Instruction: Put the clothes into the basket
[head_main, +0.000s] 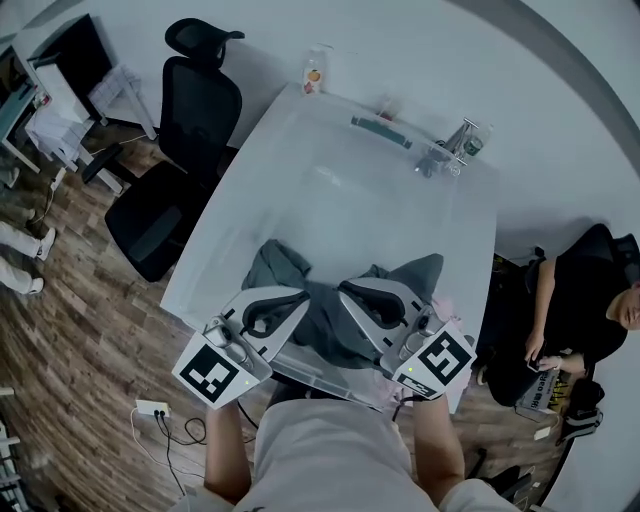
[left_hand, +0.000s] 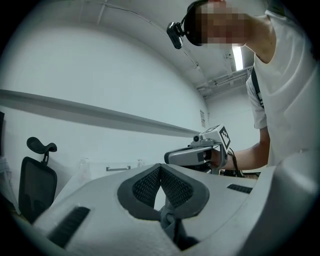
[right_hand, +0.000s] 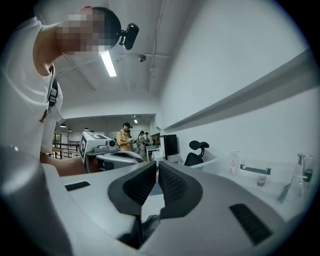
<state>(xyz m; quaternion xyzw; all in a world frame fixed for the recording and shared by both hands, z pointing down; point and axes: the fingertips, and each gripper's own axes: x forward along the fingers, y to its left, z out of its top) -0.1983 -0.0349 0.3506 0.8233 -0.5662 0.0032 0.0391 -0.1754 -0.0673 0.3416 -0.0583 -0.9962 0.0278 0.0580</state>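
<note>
1. Grey garment (head_main: 325, 330): bunched over the near edge of the white table (head_main: 340, 190), held between both grippers.
2. Left gripper (head_main: 292, 300): fingers together, pinching the garment's cloth.
3. Right gripper (head_main: 352, 293): fingers closed on the same garment, above the table's near edge.

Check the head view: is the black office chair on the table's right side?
No, the black office chair stands beside the left edge of the white table.

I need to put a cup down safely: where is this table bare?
Bare: the middle of the table, between the grey clothes and the bottle at the far edge. Crowded: the near edge, where left tool and right tool grip the clothes.
</note>
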